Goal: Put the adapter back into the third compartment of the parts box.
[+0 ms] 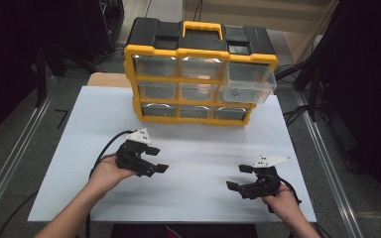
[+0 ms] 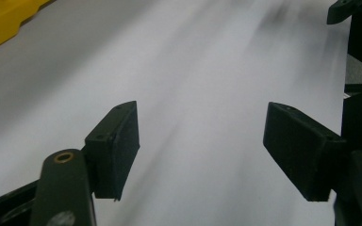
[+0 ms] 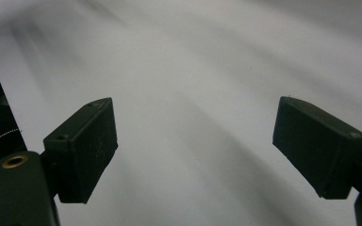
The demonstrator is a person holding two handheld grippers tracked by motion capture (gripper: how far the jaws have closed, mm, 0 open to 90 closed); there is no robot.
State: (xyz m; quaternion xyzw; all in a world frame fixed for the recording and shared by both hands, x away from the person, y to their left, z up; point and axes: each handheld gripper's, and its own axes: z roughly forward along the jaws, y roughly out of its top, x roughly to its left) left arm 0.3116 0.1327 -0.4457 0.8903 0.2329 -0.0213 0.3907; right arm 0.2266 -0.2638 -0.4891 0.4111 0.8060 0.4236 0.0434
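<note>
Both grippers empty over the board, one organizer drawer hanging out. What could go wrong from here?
1. The pulled-out drawer at the right of the yellow organizer overhangs the front; a push off-centre may jam it or tip out the small part inside.
2. The organizer stands at the far edge of the white board; a hard push could slide it back.
3. The left gripper and right gripper, both open, face each other and might collide.

The white table (image 1: 188, 148) is brightly lit while the frame's edges stay dark; both gripper views show streaky blur.
</note>
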